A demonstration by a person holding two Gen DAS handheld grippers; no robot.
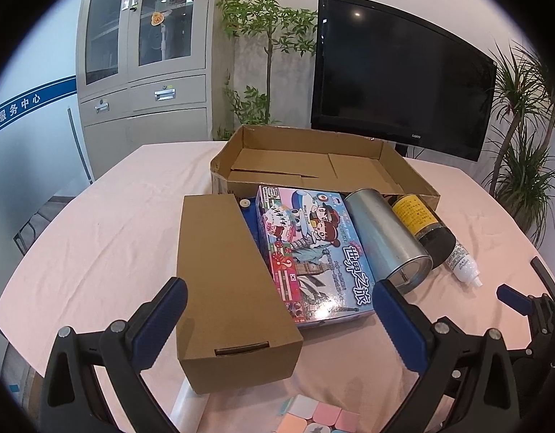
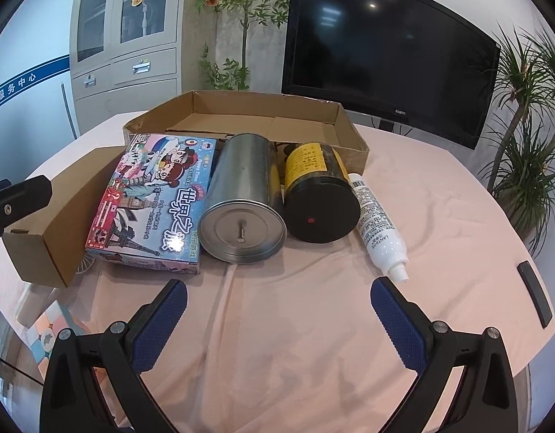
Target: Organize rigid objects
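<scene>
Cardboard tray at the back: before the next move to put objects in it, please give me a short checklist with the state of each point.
1. Cardboard tray has nothing inside: ok.
2. Left gripper open, holding nothing: ok.
3. Right gripper open, holding nothing: ok.
4. Metal can, dark jar and white tube lie on their sides and could roll: not ok.
5. Brown box touches the game box, little finger room: not ok.
6. Weight of the objects: cannot tell.
</scene>
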